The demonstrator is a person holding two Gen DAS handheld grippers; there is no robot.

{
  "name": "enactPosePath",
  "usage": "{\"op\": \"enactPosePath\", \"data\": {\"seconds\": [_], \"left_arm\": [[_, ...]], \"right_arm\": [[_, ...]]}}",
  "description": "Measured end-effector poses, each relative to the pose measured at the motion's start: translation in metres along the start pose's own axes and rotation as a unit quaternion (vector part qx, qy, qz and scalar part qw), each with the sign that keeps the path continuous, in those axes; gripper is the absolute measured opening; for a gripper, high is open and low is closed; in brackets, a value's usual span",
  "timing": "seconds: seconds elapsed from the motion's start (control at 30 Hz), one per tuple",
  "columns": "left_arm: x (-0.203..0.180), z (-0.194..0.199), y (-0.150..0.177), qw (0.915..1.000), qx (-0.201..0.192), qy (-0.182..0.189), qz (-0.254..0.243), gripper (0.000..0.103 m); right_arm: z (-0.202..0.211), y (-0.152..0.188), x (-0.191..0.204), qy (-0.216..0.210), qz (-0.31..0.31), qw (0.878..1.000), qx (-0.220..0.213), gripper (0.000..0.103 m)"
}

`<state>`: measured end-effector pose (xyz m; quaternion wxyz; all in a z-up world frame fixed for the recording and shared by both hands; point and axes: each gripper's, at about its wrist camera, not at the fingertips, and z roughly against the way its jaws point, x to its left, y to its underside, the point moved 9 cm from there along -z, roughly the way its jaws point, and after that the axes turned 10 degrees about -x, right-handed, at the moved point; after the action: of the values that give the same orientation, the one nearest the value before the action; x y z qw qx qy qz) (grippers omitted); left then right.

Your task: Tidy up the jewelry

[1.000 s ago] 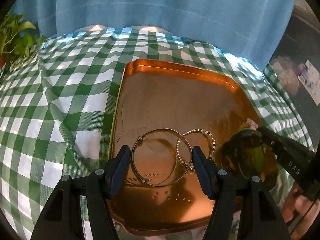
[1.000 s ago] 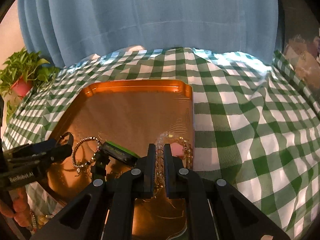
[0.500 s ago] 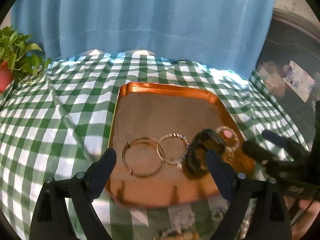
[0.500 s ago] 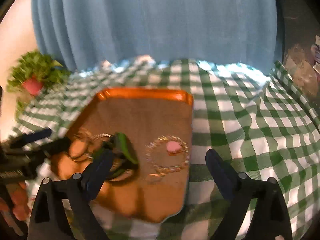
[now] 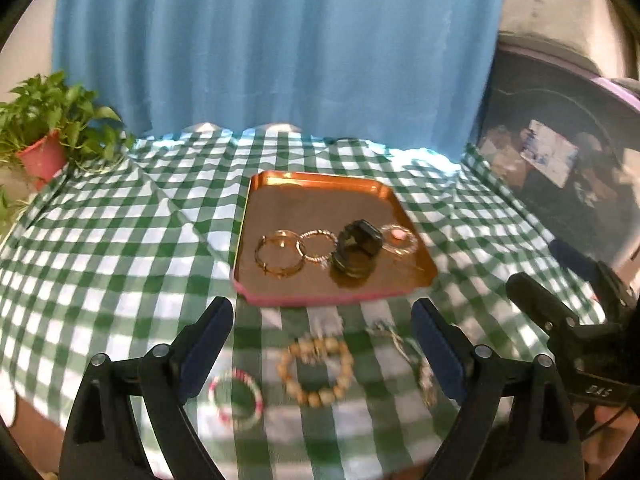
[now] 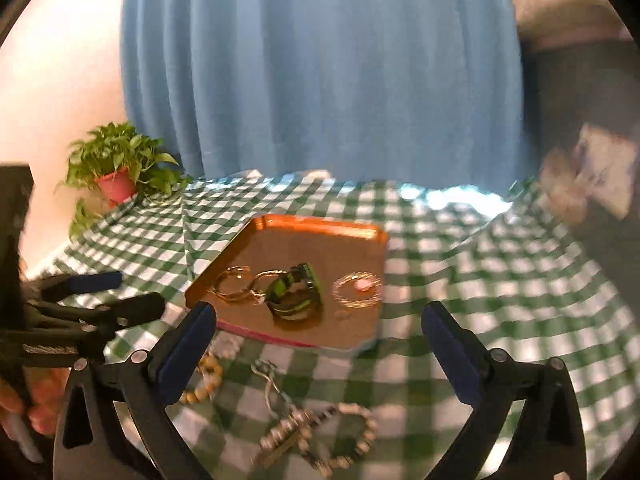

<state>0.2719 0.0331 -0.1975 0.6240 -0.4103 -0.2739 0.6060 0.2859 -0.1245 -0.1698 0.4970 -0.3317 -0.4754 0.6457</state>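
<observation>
An orange tray (image 5: 320,184) (image 6: 320,232) lies on the green checked cloth. On it lie a gold bangle (image 5: 279,254), a thin beaded bracelet (image 5: 318,246), a black and green watch (image 5: 356,250) (image 6: 294,292) and a pale bracelet with a pink charm (image 5: 398,238) (image 6: 358,288). In front of the tray lie a wooden bead bracelet (image 5: 316,372), a red and white bracelet (image 5: 236,398) and a silver chain (image 5: 404,344); a tangle of chain and beads (image 6: 316,436) lies by my right gripper. My left gripper (image 5: 322,336) and right gripper (image 6: 320,340) are both open and empty, above the loose pieces.
A potted plant (image 5: 44,136) (image 6: 118,172) stands at the table's far left corner. A blue curtain (image 5: 280,48) hangs behind the table. Dark clutter (image 5: 560,160) sits to the right. The other gripper shows in each view's side (image 5: 568,320) (image 6: 80,312).
Both grippers pulled back and up from the tray. The right gripper opened and let the pale bracelet go onto the tray. The loose jewelry in front of the tray came into view.
</observation>
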Motion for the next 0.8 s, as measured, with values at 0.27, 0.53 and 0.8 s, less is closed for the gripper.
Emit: {"op": "enactPosePath", "data": {"seconds": [0.27,0.53,0.8], "left_arm": [[-0.019,0.088,0.011,0.9996,-0.009,-0.023,-0.011,0.092],[-0.035,0.156,0.018,0.9981,-0.025,-0.057,0.001,0.094],[-0.04,0.171,0.031,0.9981,-0.05,-0.024,-0.027,0.098]], "right_arm": [[0.099,-0.011,0.017,0.019,-0.027,0.999,-0.041,0.103],[0.161,-0.021,0.033,0.052,-0.001,0.997,-0.054,0.103],[0.188,-0.009,0.046,0.039,0.019,0.998,-0.054,0.101]]}}
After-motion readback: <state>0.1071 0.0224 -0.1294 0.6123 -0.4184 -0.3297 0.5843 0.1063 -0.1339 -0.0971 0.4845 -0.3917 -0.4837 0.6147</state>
